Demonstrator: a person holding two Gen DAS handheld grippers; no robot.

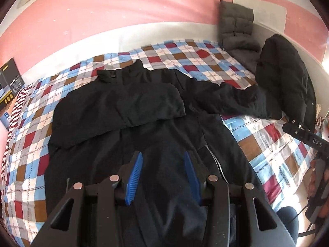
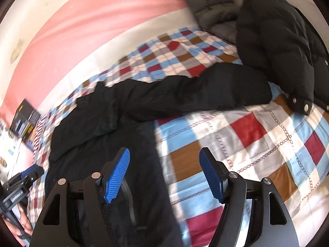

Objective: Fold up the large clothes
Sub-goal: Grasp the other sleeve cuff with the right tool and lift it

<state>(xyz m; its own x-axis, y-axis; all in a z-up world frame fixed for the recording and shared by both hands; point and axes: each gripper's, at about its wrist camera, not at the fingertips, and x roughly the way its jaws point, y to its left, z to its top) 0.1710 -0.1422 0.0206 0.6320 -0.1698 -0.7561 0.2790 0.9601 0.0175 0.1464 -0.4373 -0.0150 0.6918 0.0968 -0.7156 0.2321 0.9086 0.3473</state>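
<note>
A large black jacket (image 1: 127, 107) lies spread flat on the checked bedspread (image 1: 185, 55). Its left sleeve is folded across the chest. Its right sleeve (image 2: 201, 90) stretches out to the right toward a black puffer coat. My left gripper (image 1: 163, 156) is open above the jacket's lower body, with nothing between its blue pads. My right gripper (image 2: 165, 154) is open and empty, above the jacket's right edge (image 2: 144, 144) where it meets the bedspread (image 2: 257, 144). The right gripper's body shows at the right edge of the left wrist view (image 1: 304, 135).
A black puffer coat (image 1: 287, 76) and a grey quilted garment (image 1: 236, 24) lie at the far right corner of the bed. A dark box (image 1: 10, 82) stands off the bed's left side. A pink and white wall (image 1: 123, 10) runs behind the bed.
</note>
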